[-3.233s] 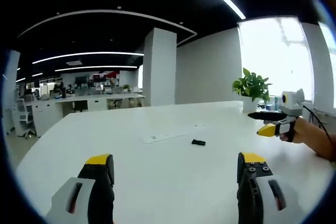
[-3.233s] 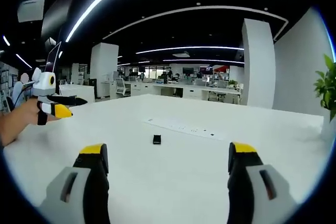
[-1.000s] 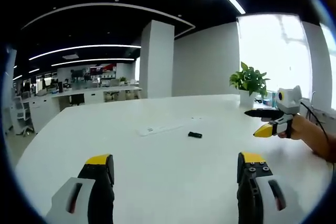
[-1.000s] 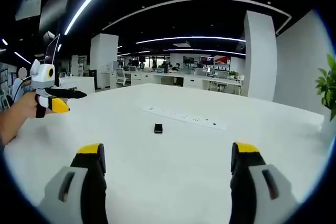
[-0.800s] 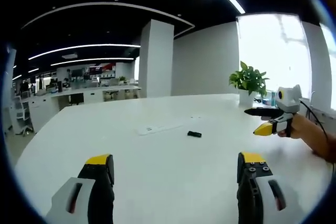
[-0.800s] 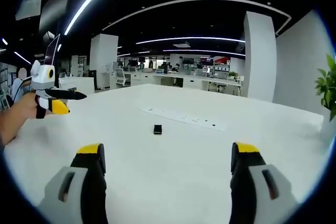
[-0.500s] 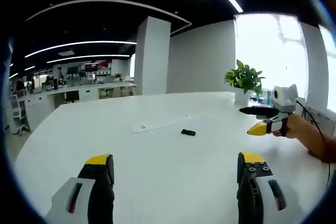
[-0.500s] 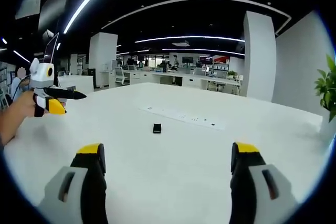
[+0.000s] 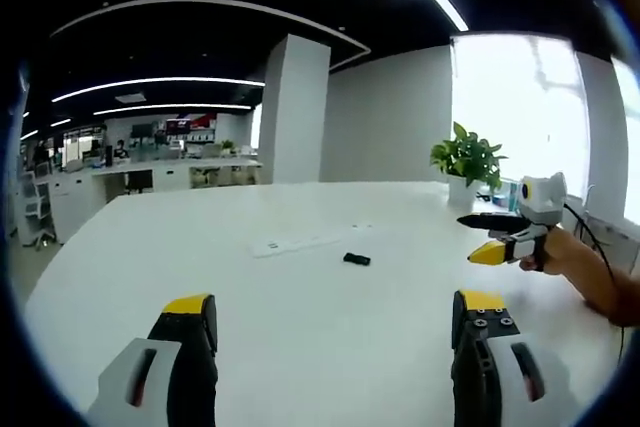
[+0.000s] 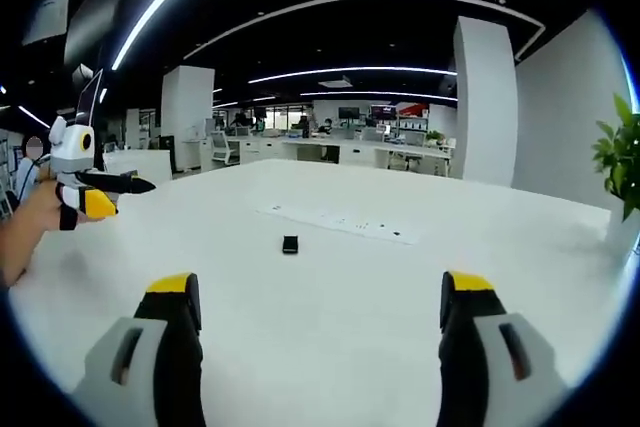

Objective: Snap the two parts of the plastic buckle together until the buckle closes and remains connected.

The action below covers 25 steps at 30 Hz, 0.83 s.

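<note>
A small black buckle [image 9: 356, 259] lies on the white table [image 9: 300, 317], well ahead of both grippers; in the right gripper view the buckle [image 10: 290, 244] sits near the middle. My left gripper [image 9: 335, 312] stands open with nothing between its yellow-tipped jaws. My right gripper [image 10: 325, 297] is open and holds nothing. In the left gripper view the right gripper [image 9: 500, 237] hovers at the right, held by a hand. In the right gripper view the left gripper [image 10: 105, 194] hovers at the left, held by a hand.
A flat white power strip [image 9: 305, 240] lies just behind the buckle, also seen as a long strip [image 10: 340, 221]. A potted plant [image 9: 467, 162] stands at the table's far right edge. Office desks and a white pillar [image 9: 290, 112] lie beyond.
Both views have shifted slightly with the hands. The buckle and the power strip lie as before. Both grippers stay open.
</note>
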{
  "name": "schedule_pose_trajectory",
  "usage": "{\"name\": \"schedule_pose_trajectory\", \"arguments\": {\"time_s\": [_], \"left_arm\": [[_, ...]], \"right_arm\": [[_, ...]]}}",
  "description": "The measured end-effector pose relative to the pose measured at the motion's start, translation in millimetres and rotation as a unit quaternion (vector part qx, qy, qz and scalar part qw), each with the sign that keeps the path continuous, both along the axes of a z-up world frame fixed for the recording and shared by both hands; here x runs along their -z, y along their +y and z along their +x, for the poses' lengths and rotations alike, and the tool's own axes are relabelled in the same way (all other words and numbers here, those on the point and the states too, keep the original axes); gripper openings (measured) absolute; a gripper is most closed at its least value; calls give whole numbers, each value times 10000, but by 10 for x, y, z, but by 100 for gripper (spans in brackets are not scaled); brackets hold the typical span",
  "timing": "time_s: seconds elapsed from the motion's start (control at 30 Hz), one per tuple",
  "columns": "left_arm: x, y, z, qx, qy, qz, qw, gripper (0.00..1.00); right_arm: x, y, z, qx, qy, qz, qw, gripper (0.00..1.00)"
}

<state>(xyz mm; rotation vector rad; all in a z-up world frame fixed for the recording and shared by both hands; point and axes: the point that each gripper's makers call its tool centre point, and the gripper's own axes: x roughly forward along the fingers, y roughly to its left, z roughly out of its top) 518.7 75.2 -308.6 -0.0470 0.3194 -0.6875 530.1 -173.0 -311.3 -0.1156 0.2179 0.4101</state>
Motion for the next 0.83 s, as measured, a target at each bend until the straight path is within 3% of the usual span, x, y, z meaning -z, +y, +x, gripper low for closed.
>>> {"name": "schedule_pose_trajectory", "arguments": {"time_s": [0.23, 0.5, 0.6, 0.83], "left_arm": [[41, 33, -16, -13, 48, 104, 9999, 99], [87, -5, -70, 65, 82, 79, 9999, 99], [107, 54, -3, 65, 123, 52, 9999, 99], [128, 99, -57, -11, 95, 86, 9999, 99]], "right_arm": [[52, -53, -17, 119, 93, 22, 9999, 100], [-47, 16, -60, 123, -75, 196, 9997, 100], [-27, 13, -48, 128, -63, 168, 9998, 100], [7, 71, -60, 77, -47, 50, 9999, 100]]}}
